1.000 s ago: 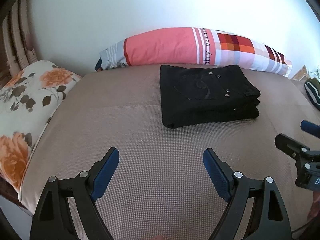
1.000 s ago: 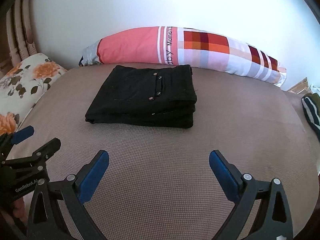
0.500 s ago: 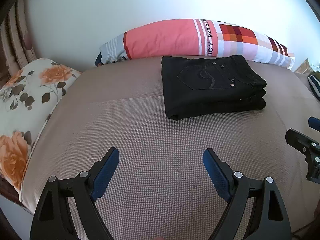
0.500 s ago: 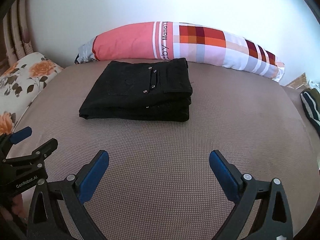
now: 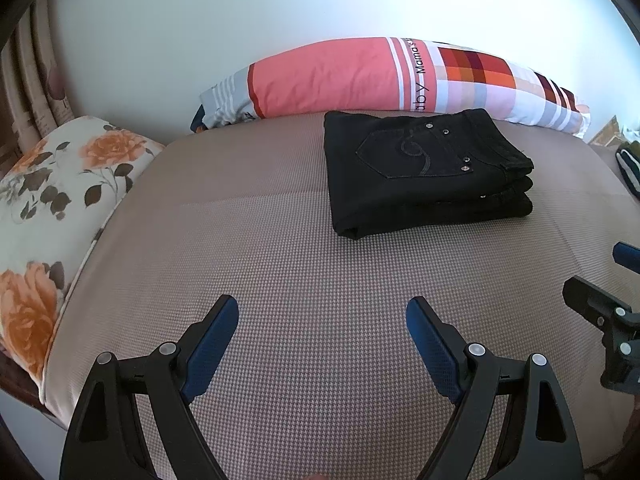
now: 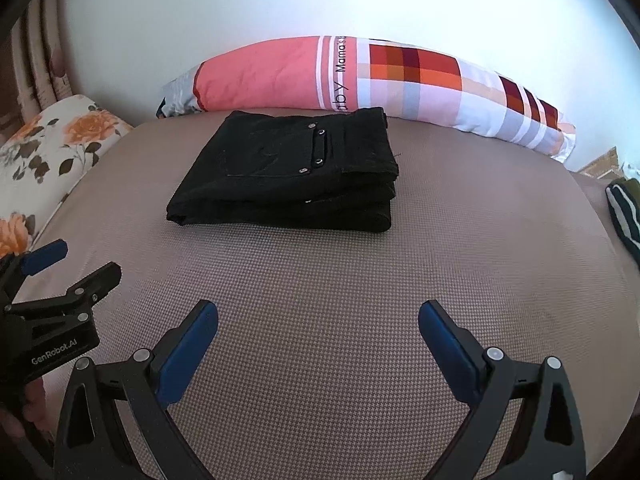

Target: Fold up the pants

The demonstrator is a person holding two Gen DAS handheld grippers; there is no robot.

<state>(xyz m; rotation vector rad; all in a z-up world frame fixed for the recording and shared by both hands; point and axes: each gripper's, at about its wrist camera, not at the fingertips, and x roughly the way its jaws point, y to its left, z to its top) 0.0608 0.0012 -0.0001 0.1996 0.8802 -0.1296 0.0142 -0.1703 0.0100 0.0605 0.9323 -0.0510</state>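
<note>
Change since earlier frame: both wrist views sit slightly farther back and lower; the pants appear a little farther up the bed in the left view, their fold unaltered.
Left gripper: jaws spread wide, holding nothing, hovering over bare bed.
Right gripper: jaws spread wide, likewise empty.
Pants location: far middle of the bed, just in front of the long pillow, well apart from both grippers.
Progress: folding looks complete (a compact, layered rectangle, back pocket uppermost); nothing evidently left but withdrawal.
Count: one pair of pants; two grippers; one long pillow; one floral pillow; one striped item at right edge (unidentifiable).
</note>
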